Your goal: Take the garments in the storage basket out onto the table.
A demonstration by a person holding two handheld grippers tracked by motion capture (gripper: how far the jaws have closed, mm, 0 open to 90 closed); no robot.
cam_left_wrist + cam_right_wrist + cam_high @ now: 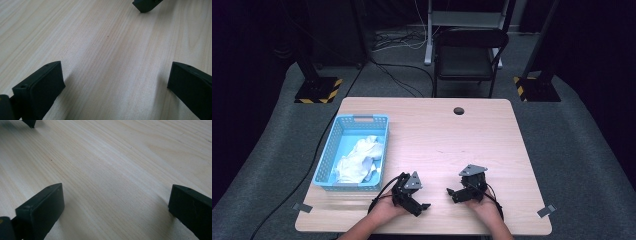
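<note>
My left gripper [419, 202] rests near the table's front edge, held by a hand, its jaws wide open and pointing right toward the other gripper. In the left gripper view [115, 82] bare wood lies between the jaws, and a jaw tip of the other gripper [145, 5] shows at the top. My right gripper [451, 193] sits a short way to the right, also open, pointing left. Nothing but table surface lies between the jaws in the right gripper view [116, 202]. A light blue basket [326, 157] at the table's left holds crumpled white cloth [357, 160].
The wooden table [437, 135] has a round cable hole [458, 111] near its far edge. A black chair [467, 55] stands behind the table. Tape tabs mark the front corners [546, 211].
</note>
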